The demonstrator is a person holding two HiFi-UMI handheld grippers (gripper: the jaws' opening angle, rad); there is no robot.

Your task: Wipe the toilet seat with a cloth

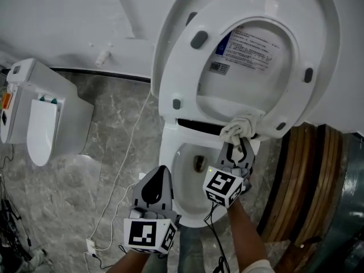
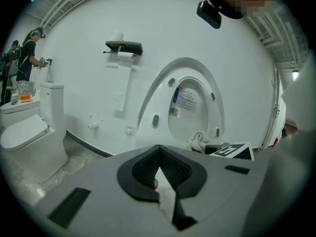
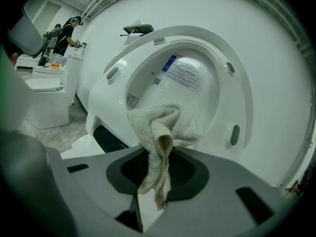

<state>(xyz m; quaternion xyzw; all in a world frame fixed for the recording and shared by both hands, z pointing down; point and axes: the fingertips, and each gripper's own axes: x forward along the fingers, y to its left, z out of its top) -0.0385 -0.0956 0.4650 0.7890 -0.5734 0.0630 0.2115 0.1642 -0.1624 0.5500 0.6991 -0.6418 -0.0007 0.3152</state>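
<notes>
A grey marbled floor and a white wall frame this showroom-like washroom, where a second toilet stands closed at far left and a white cable trails across the floor. Next, the left gripper hovers over the near left rim of the toilet bowl, its jaws pressed together with nothing between them and clear of the porcelain. Above the bowl, the toilet seat is tipped up against its lid, underside and grey bumpers facing out, with a printed label showing through the opening. At right, the right gripper is clamped on a bunched off-white cloth, which touches the lower edge of the raised seat near the hinge. The wipe appears to be starting or in progress at that bottom edge. To do it well, the cloth's bulk, not the gripper tips, should meet the seat, pressed evenly and led round the ring past each bumper, with care not to knock the upright seat forward.
</notes>
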